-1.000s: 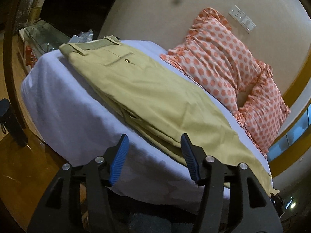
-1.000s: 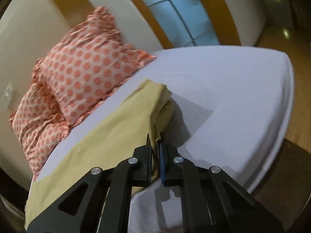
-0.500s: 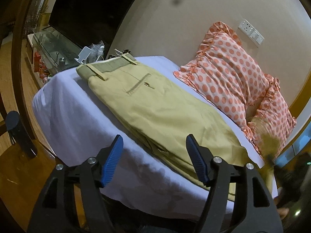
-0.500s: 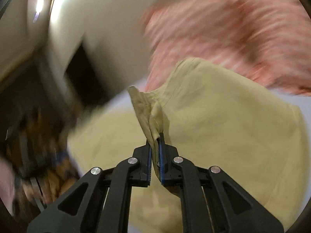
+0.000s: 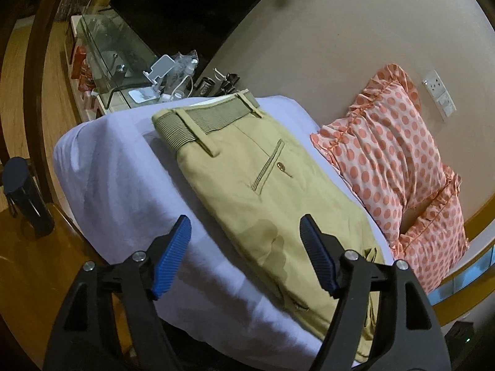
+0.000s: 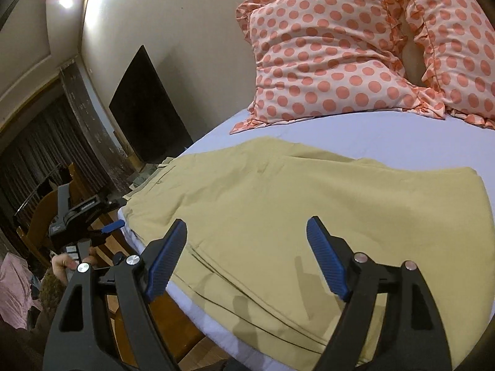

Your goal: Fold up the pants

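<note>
Khaki pants lie on the white bed sheet, waistband at the far end, back pocket up. In the right wrist view the pants lie flat with the legs doubled over, the fold edge at the right. My left gripper is open and empty, above the near edge of the pants. My right gripper is open and empty, just above the folded cloth. The left gripper also shows in the right wrist view, held by a hand off the bed's edge.
Two orange polka-dot pillows lean on the wall behind the pants. A glass cabinet with small clutter stands past the bed's far end. A dark cylinder stands on the wooden floor at left. A dark panel leans on the wall.
My right gripper carried the pant leg ends over onto the upper pants and let go; it went from shut on cloth to open. My left gripper shifted toward the waistband, staying open.
</note>
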`<state>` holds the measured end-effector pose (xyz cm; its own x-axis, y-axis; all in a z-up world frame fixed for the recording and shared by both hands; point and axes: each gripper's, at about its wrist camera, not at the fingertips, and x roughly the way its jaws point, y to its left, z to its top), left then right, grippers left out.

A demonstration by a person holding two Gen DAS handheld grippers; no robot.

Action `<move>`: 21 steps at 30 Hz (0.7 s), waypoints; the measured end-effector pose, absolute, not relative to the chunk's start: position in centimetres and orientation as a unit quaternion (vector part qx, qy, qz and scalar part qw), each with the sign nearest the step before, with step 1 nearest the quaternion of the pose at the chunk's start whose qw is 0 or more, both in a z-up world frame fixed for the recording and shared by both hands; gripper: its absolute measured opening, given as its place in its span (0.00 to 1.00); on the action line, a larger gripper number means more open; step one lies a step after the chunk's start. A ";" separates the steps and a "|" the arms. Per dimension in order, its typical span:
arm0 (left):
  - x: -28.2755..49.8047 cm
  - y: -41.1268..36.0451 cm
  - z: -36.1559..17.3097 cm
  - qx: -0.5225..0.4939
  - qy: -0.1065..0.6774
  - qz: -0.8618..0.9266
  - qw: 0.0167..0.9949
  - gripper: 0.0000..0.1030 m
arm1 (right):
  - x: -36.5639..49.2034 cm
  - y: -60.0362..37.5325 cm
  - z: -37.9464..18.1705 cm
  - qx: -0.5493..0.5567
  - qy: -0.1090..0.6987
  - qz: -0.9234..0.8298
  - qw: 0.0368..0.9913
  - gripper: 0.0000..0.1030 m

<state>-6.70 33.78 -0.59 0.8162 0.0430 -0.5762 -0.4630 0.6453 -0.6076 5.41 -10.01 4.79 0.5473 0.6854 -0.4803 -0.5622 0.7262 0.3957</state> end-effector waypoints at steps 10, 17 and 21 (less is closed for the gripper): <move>-4.1 36.8 -2.6 -0.542 0.243 0.038 0.804 0.62 | 5.4 -9.8 3.3 0.117 0.329 0.371 0.860 0.80; -0.4 37.1 0.2 -0.433 0.303 0.132 0.839 0.10 | 5.2 -13.7 3.8 0.136 0.304 0.355 0.874 0.82; 3.3 29.2 9.4 -0.259 0.296 0.105 0.914 0.09 | 5.1 -18.1 4.9 0.161 0.276 0.315 0.894 0.82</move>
<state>3.34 29.24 9.36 0.8032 0.0392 -0.5945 -0.3449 0.8443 -0.4102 5.08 -18.15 4.95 0.6499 0.6512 -0.3918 -0.4741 0.7503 0.4607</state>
